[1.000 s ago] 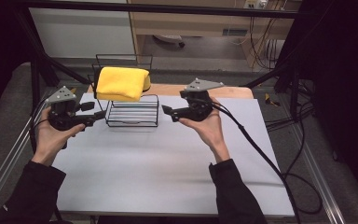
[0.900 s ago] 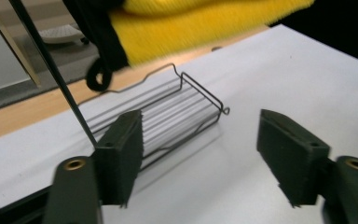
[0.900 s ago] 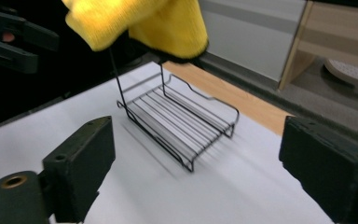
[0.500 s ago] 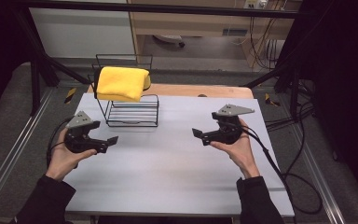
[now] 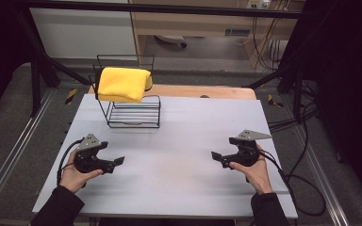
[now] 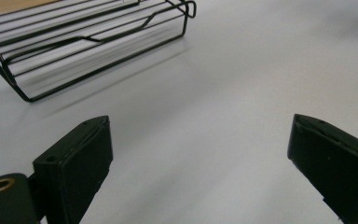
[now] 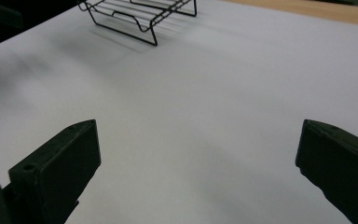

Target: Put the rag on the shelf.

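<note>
On the table (image 5: 179,188) there is one black wire rack (image 5: 134,113), and on its top lies one yellow cloth (image 5: 121,84). There are two grippers, the left gripper (image 5: 118,162) and the right gripper (image 5: 215,156), and each one shows two black jaws. Two hands hold them, one hand for each gripper. One cable goes from each gripper, so two cables together. There is one white table surface and one wooden strip (image 5: 202,91) at its far edge.
</note>
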`<action>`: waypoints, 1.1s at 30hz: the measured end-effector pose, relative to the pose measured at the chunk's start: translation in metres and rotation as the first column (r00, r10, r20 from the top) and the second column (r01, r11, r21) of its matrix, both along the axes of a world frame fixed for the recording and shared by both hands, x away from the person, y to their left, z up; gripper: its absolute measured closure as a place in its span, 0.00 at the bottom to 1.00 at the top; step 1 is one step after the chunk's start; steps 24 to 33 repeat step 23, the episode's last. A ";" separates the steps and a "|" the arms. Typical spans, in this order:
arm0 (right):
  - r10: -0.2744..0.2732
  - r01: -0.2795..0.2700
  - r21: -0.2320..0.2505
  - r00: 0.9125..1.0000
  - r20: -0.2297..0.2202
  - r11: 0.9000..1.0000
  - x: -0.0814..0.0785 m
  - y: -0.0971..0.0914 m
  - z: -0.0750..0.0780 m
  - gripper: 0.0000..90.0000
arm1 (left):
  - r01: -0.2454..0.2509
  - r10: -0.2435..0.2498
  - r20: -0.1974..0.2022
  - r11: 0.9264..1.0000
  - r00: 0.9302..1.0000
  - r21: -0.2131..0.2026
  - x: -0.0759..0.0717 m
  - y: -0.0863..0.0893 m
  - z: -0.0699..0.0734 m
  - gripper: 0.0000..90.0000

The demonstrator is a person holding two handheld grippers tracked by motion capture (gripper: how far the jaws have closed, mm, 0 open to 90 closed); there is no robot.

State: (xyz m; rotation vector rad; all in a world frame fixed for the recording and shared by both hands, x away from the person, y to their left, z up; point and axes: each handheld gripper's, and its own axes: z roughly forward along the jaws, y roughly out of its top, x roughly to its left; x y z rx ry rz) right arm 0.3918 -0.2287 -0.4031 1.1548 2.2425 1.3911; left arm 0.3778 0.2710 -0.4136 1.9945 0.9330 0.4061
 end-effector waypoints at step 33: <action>0.009 -0.010 -0.029 0.999 -0.049 1.000 -0.026 -0.038 -0.043 0.01 | 0.032 -0.031 -0.019 0.999 0.999 0.024 -0.008 0.004 -0.026 0.08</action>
